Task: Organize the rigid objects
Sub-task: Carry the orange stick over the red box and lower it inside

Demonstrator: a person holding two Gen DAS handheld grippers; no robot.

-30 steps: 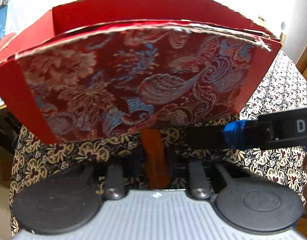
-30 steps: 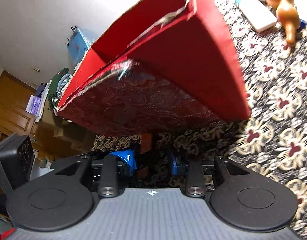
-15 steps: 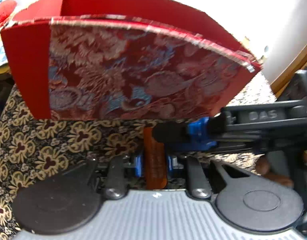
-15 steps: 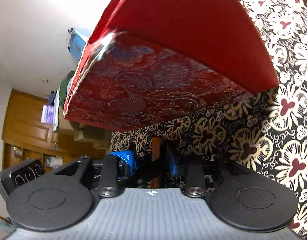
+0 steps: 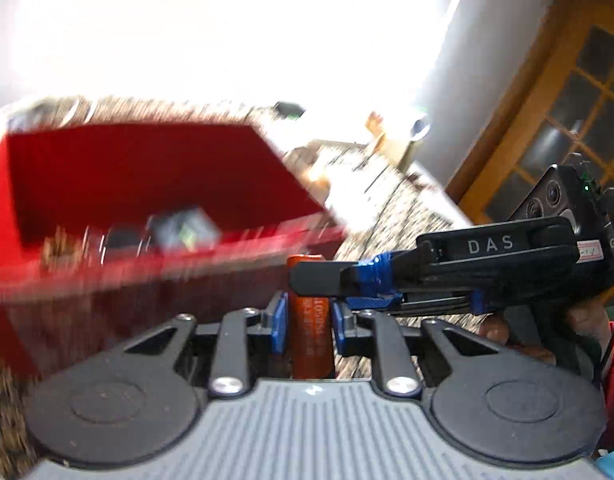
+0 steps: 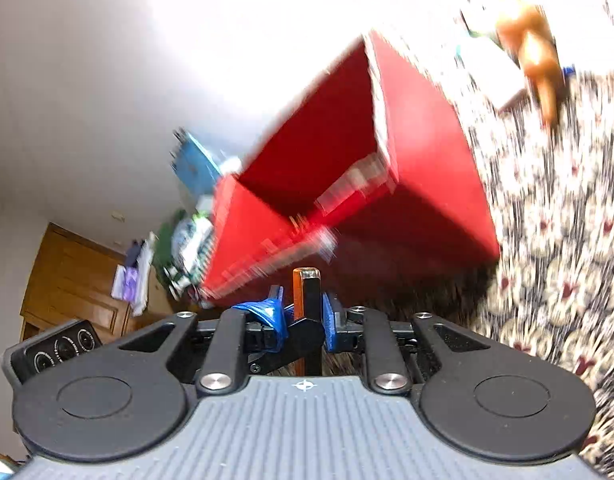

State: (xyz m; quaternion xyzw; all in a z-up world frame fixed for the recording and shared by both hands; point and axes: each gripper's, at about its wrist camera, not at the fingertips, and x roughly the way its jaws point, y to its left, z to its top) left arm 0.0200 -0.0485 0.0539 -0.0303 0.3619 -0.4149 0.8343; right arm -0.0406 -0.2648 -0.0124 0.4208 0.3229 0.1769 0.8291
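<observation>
**Holding one orange battery in two claws, just short of the red box**

There is one orange cylindrical battery (image 5: 310,336), and both tools are on it. The left gripper (image 5: 309,305) clamps it between two blue pads, the cell lying along the fingers with its far end sticking out past them. The right gripper (image 5: 319,280) reaches in from the right, and its black tip crosses that far end. In its own wrist view its blue pads are closed in on the orange cell, with a black part beside the cell also between them. A hand (image 5: 583,318) grips the handle of the right tool.

One open red box (image 5: 147,176) stands on the floral tablecloth (image 6: 555,240), just beyond the battery and to its left. A few dark items lie inside it, too blurred to count. Far right on the cloth lie one orange-brown gourd-shaped object (image 6: 531,52) and one white carton (image 6: 491,72) beside it.

The right tool carries the white letters "DAS" on its side. The battery has pale print down its length, too smeared to read.
</observation>
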